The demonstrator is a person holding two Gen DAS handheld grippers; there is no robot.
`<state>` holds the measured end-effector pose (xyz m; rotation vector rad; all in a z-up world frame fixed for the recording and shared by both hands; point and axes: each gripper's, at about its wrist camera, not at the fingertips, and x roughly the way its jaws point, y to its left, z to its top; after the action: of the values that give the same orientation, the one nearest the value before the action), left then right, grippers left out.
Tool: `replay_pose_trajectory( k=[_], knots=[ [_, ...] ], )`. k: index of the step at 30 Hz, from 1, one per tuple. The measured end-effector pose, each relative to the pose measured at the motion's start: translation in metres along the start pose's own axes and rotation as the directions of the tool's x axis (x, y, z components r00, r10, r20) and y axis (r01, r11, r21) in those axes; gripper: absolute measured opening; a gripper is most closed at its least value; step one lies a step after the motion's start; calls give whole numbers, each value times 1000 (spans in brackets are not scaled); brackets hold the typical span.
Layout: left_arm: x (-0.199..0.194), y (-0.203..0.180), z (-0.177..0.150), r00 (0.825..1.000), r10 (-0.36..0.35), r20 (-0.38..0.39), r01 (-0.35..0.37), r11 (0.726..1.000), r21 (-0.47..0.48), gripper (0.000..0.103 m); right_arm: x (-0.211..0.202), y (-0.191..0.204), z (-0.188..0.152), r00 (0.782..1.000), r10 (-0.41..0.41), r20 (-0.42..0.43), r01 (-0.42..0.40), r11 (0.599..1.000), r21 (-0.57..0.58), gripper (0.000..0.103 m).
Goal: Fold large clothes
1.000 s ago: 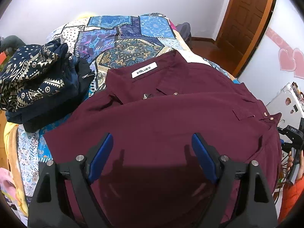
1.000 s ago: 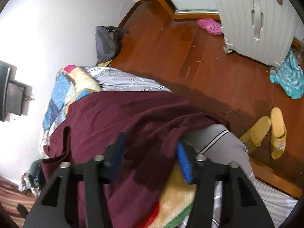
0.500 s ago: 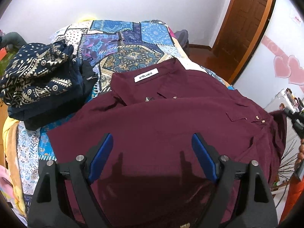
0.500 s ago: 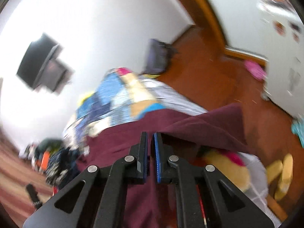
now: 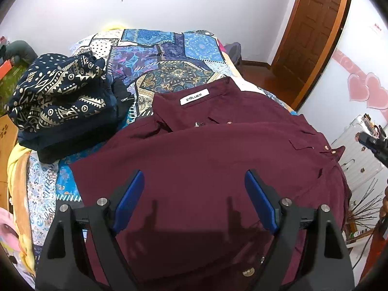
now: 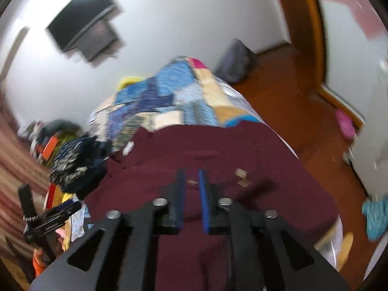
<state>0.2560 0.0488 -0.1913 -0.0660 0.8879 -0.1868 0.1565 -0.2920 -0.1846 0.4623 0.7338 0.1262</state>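
Observation:
A large maroon shirt (image 5: pixel 206 160) with a white collar label lies spread on the patchwork bed cover (image 5: pixel 169 60). My left gripper (image 5: pixel 194 194) is open and empty, hovering above the shirt's lower part. In the blurred right wrist view the shirt (image 6: pixel 218 150) fills the middle. My right gripper (image 6: pixel 192 181) hovers over the shirt with its blue pads a narrow gap apart and nothing between them. The right gripper also shows at the right edge of the left wrist view (image 5: pixel 373 143).
A pile of folded navy patterned clothes (image 5: pixel 58 101) sits on the bed left of the shirt. A wooden door (image 5: pixel 315 24) and a white wall stand at the right. Slippers and wooden floor (image 6: pixel 303 101) lie beside the bed.
My right gripper closed to a narrow gap, let the shirt's edge drop, and swung up over the bed. The left gripper lifted slightly, staying open.

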Motion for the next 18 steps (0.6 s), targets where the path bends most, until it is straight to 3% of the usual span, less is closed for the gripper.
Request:
replay_pose_trajectory(
  k=[2, 4, 6, 10, 18],
  knots=[
    [3, 0, 1, 1000, 0, -5, 0, 1000, -5, 84, -10, -32, -2, 999, -50, 12, 49, 995, 86, 45],
    [7, -2, 3, 1000, -6, -13, 5, 1000, -11, 84, -21, -52, -2, 994, -103, 27, 97, 984, 152, 55],
    [13, -6, 4, 1000, -7, -24, 7, 1000, -11, 84, -31, -84, -11, 990, -141, 15, 134, 963, 234, 56],
    [26, -21, 6, 999, -8, -52, 9, 1000, 13, 84, -27, -133, -32, 989, -137, -58, 149, 911, 385, 56],
    [39, -57, 6, 996, -8, -88, 17, 995, 100, 84, 10, -171, -67, 988, -26, -150, 105, 830, 548, 56]
  ],
)
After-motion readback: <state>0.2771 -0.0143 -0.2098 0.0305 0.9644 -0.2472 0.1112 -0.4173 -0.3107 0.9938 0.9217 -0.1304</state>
